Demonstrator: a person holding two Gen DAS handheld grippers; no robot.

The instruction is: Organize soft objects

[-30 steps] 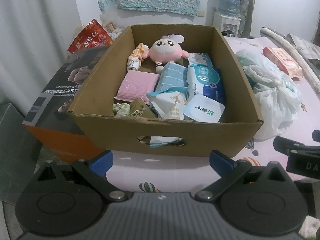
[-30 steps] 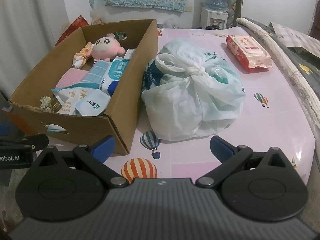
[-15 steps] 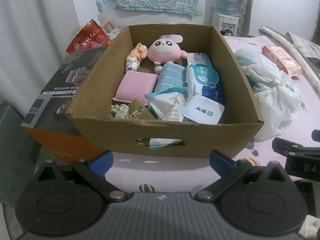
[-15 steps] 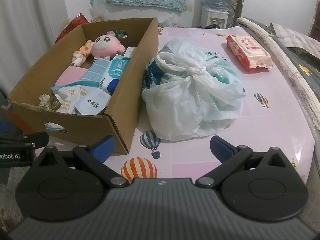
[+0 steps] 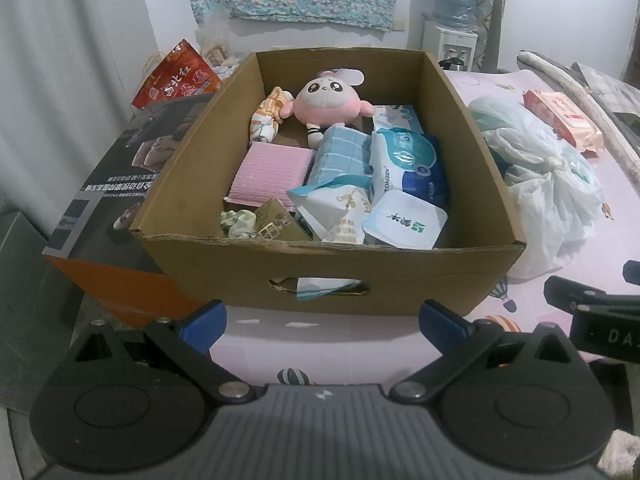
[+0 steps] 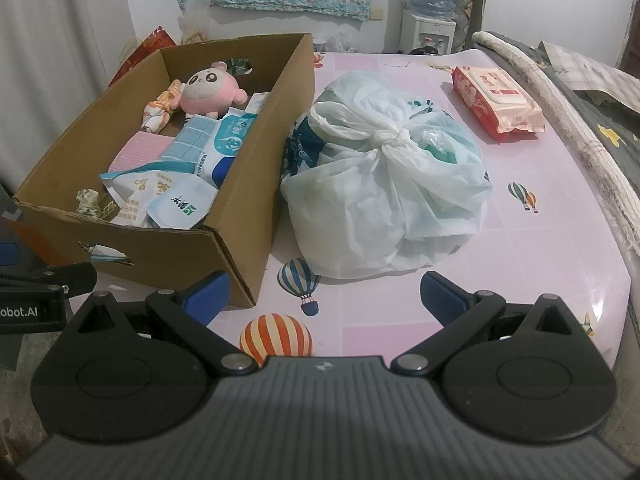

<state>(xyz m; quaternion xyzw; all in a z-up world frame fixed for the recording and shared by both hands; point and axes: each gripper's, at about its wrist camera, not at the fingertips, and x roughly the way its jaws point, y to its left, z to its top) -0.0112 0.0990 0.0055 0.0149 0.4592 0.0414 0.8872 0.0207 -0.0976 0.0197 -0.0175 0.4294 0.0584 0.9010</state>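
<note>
An open cardboard box (image 5: pixel 328 268) (image 6: pixel 176 252) stands on the pink table. It holds a pink plush toy (image 5: pixel 330 100) (image 6: pixel 208 94), a striped cloth (image 5: pixel 266 118), a pink pad (image 5: pixel 272 174), a blue towel (image 5: pixel 340 154) and several wipe packs (image 5: pixel 408 160). A tied white plastic bag (image 6: pixel 388 168) (image 5: pixel 548 184) lies right of the box. A pink wipe pack (image 6: pixel 496 98) lies at the far right. My left gripper (image 5: pixel 322 322) is open and empty before the box. My right gripper (image 6: pixel 324 294) is open and empty before the bag.
The pink balloon-print table (image 6: pixel 520 248) ends in a rounded edge at the right. A dark printed carton (image 5: pixel 116 184) and a red bag (image 5: pixel 176 78) stand left of the box. A water dispenser (image 6: pixel 428 32) is at the back wall. Rolled bedding (image 6: pixel 576 120) lies along the right.
Both views have shifted slightly; the box and bag sit a little differently in frame. Nothing was grasped or moved on the table.
</note>
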